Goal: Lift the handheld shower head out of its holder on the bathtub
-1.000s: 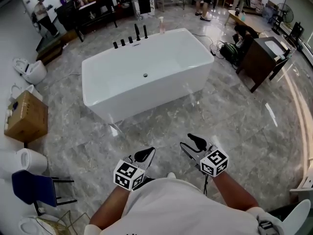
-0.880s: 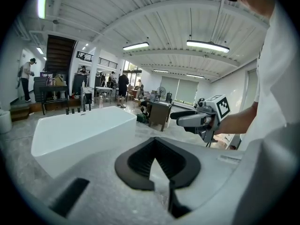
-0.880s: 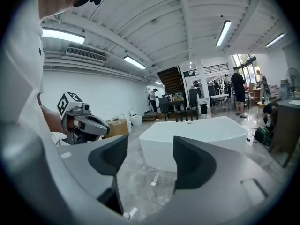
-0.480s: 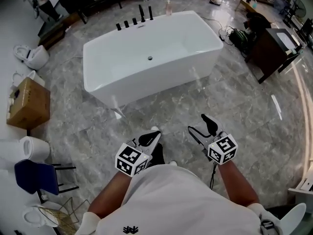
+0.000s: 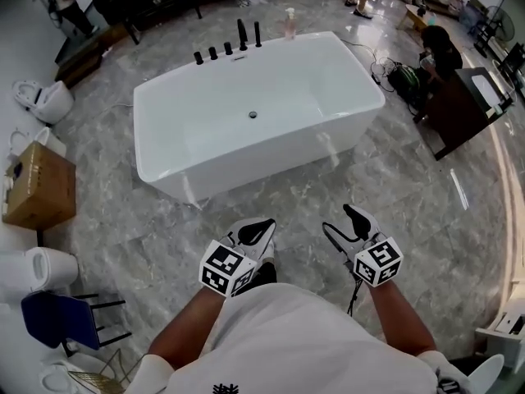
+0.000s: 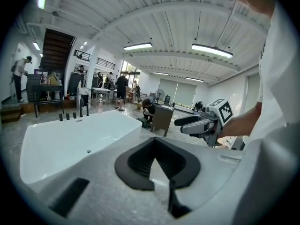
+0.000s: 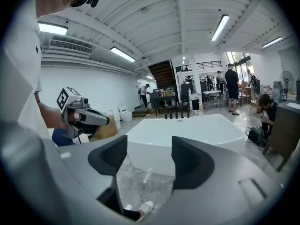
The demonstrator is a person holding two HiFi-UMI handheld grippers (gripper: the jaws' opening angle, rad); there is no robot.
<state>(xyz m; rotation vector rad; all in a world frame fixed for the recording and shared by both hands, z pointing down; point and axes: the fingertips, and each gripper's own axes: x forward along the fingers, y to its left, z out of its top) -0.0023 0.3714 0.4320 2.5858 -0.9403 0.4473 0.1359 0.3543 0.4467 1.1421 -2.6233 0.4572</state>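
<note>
A white bathtub (image 5: 328, 97) stands on the grey marble floor ahead of me. On its far rim stands a row of black fittings (image 5: 228, 49). The two tallest of them (image 5: 243, 34) are at the right end, and I cannot tell from here which is the handheld shower head. Both grippers hang well short of the tub's near side. My left gripper (image 5: 256, 231) is shut and empty, its pads meeting at the tips (image 6: 153, 140). My right gripper (image 5: 345, 223) is open wide, its jaws closing a little, with only floor and tub between them (image 7: 149, 148).
A pink bottle (image 5: 289, 23) stands on the tub's far corner. Left of the tub are a cardboard box (image 5: 37, 187), toilets (image 5: 43, 101) and a blue chair (image 5: 57, 318). At the right are a dark cabinet (image 5: 467, 109), a crouching person (image 5: 439, 46) and a cable bundle (image 5: 404, 79).
Both grippers have been carried forward toward the bathtub as the person walks, and a shoe has come into view below them. The tub's black fittings show more fully now.
</note>
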